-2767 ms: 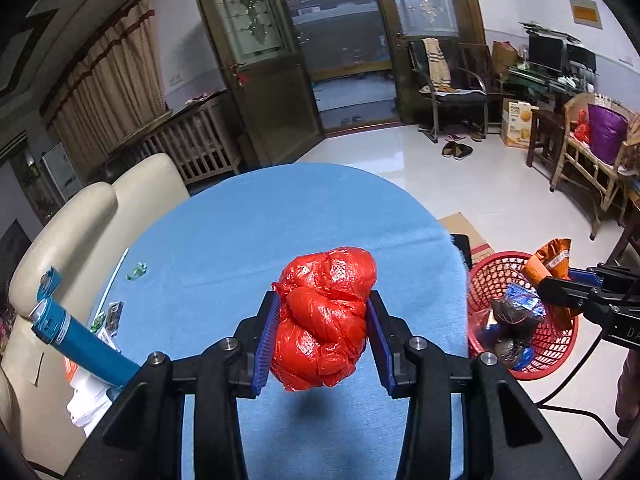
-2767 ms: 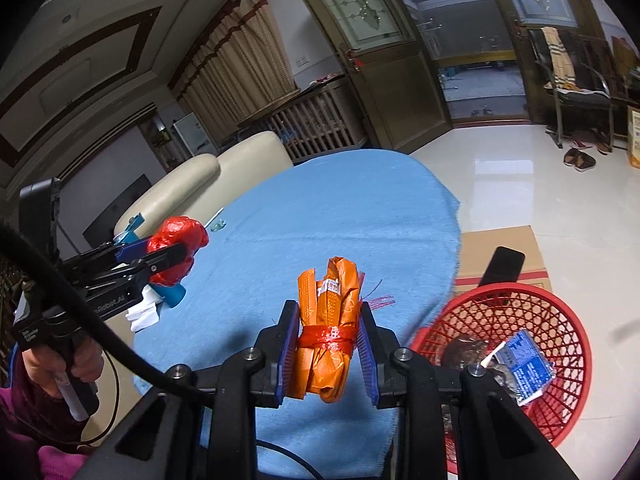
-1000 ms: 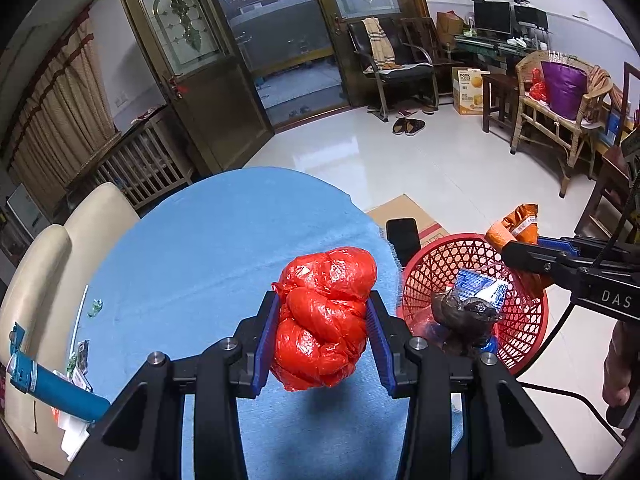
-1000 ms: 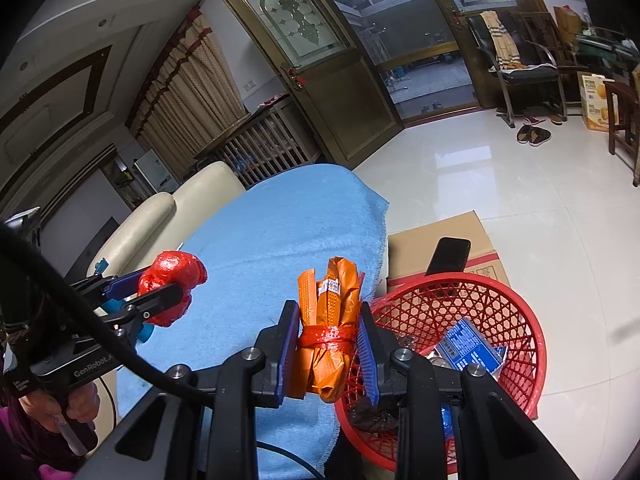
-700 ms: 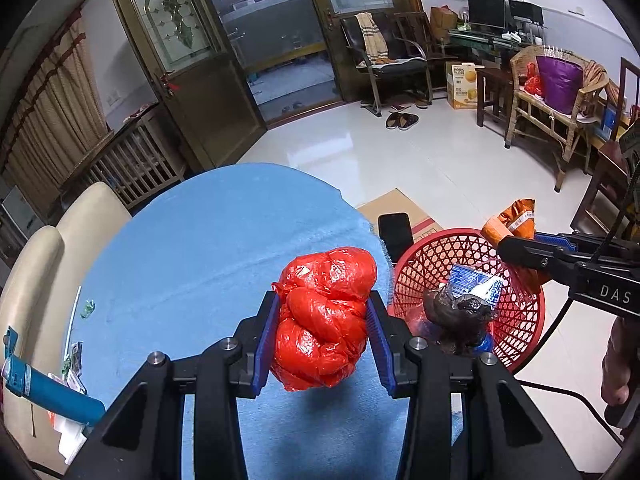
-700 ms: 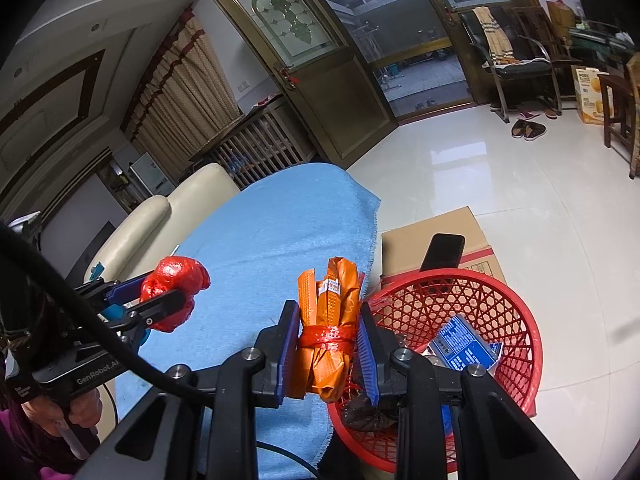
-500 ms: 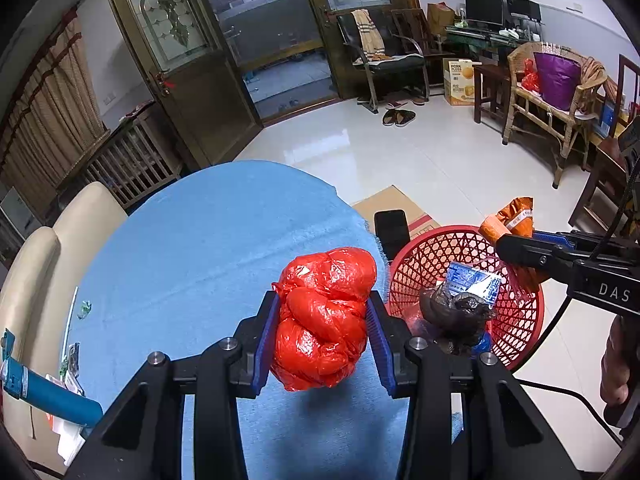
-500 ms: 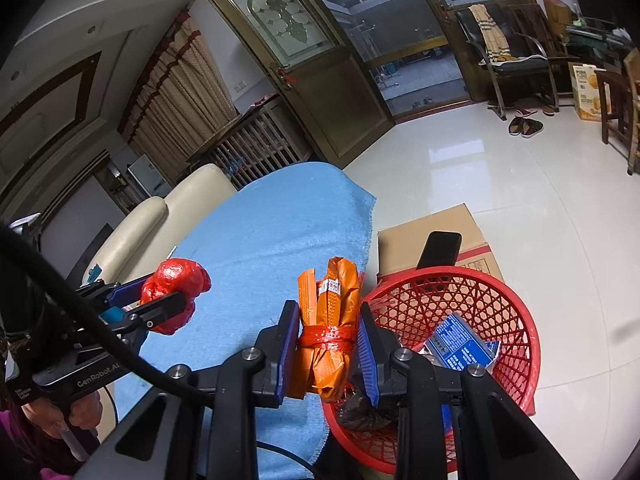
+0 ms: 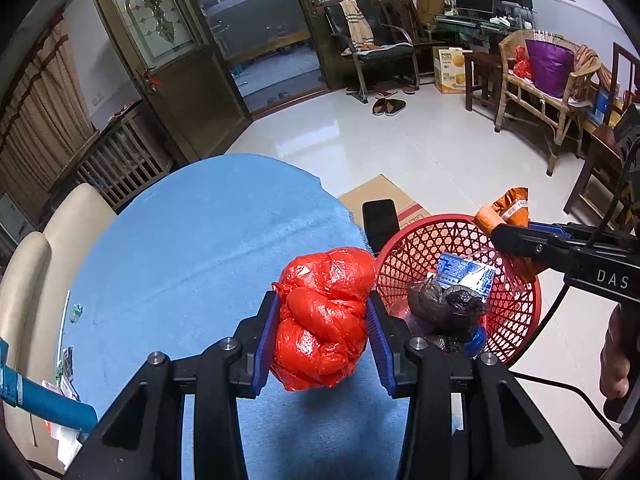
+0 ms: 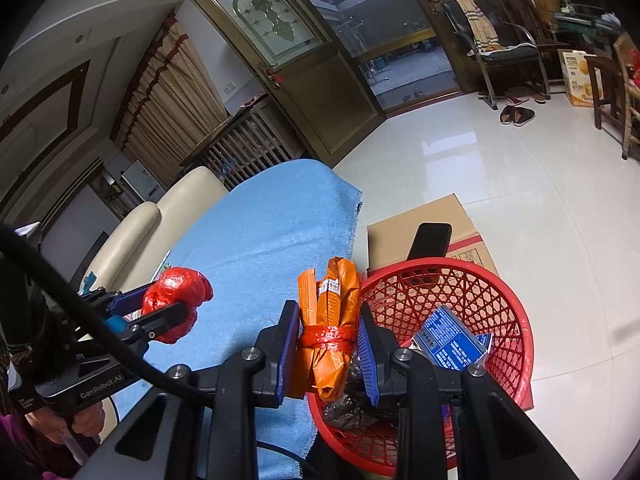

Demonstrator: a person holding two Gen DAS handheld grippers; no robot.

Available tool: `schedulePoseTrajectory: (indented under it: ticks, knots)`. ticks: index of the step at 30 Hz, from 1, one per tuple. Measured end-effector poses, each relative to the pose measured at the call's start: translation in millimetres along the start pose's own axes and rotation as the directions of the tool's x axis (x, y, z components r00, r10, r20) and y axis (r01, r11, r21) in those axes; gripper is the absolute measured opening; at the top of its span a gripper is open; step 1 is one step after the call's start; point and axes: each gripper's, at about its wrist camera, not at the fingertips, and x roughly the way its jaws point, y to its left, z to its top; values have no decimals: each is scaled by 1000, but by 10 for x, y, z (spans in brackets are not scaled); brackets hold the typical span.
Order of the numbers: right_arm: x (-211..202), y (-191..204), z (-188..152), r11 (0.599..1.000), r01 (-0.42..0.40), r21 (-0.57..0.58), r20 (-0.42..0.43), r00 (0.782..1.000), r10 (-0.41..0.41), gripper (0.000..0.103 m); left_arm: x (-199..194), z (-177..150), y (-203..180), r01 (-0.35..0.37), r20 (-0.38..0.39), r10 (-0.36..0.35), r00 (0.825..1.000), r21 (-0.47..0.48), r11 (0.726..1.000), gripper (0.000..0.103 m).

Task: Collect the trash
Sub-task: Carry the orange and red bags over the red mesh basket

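My left gripper (image 9: 325, 338) is shut on a crumpled red plastic bag (image 9: 326, 316) and holds it above the right edge of the blue-clothed table (image 9: 192, 256). My right gripper (image 10: 327, 346) is shut on a folded orange wrapper tied with a red band (image 10: 330, 328), held over the left rim of the red mesh basket (image 10: 500, 312). The basket (image 9: 424, 236) stands on the floor beside the table and holds a blue packet (image 9: 464, 274) and dark bags (image 9: 444, 300). In the right wrist view the red bag (image 10: 176, 296) shows at the left.
A cardboard box (image 10: 420, 220) with a black phone (image 10: 430, 240) lies behind the basket. A blue tube (image 9: 44, 398) and paper scraps lie at the table's left. A cream sofa (image 9: 36, 240) stands beyond. Chairs (image 9: 544, 80) line the far right; white floor between.
Both grippers have moved right with their loads. The basket now sits nearer to both, and the orange wrapper has come from above the table to over the basket's rim.
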Motion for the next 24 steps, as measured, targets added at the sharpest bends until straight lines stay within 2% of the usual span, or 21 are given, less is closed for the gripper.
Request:
schedulePoseTrajectory:
  ticks: [16, 24]
  knots:
    - [11, -149, -15, 999, 4, 43, 2, 1000, -4, 31, 77, 11, -126, 15, -27, -14, 1000, 23, 1000, 45]
    - [19, -211, -27, 998, 9, 66, -3, 1000, -9, 31, 143, 9, -183, 46, -46, -45, 998, 25, 999, 45]
